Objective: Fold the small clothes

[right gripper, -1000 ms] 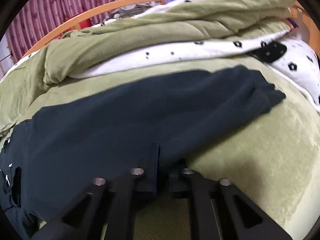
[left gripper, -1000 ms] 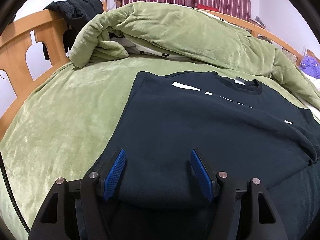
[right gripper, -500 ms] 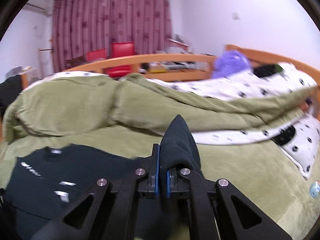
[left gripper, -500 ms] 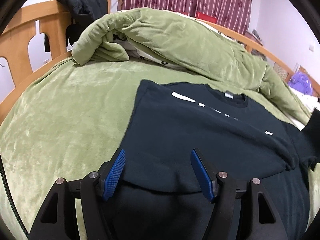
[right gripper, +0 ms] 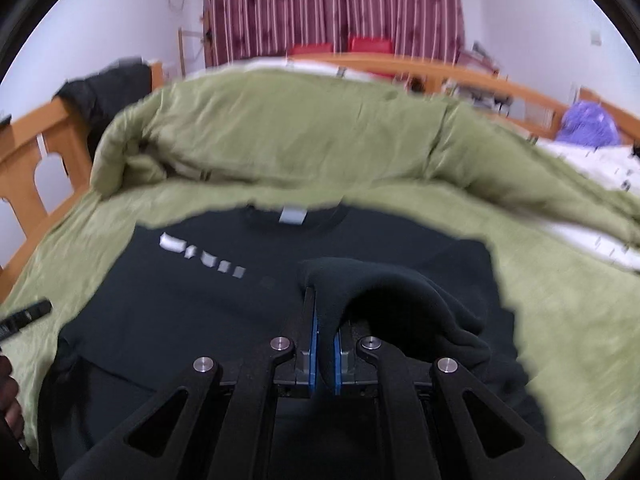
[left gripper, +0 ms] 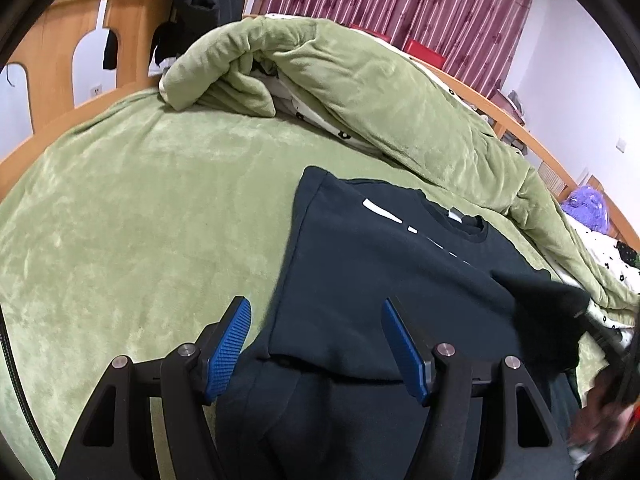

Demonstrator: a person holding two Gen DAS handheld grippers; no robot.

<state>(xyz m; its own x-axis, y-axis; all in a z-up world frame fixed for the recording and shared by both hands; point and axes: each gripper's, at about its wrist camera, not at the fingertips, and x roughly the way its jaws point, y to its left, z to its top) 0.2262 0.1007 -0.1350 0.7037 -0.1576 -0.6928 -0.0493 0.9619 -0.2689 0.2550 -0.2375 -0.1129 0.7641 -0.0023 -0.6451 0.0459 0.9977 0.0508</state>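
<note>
A dark sweatshirt (left gripper: 372, 276) with white chest marks lies flat on the green bedspread (left gripper: 140, 216), its left side folded in. My left gripper (left gripper: 316, 340) is open, hovering above the sweatshirt's lower left edge, holding nothing. My right gripper (right gripper: 324, 328) is shut on the right sleeve (right gripper: 384, 296) and holds it lifted over the sweatshirt's body (right gripper: 208, 304). The sleeve and right gripper also show at the right edge of the left wrist view (left gripper: 548, 320).
A bunched green duvet (left gripper: 360, 92) with white dotted lining lies behind the sweatshirt. A wooden bed frame (left gripper: 60, 48) with dark clothes hung on it stands at the left. A purple plush (right gripper: 586, 128) sits at the far right. Striped curtains (right gripper: 332, 4) hang behind.
My right gripper has lifted the sleeve off the bed and carried it left over the sweatshirt's body. My left gripper has pulled back a little and stayed open.
</note>
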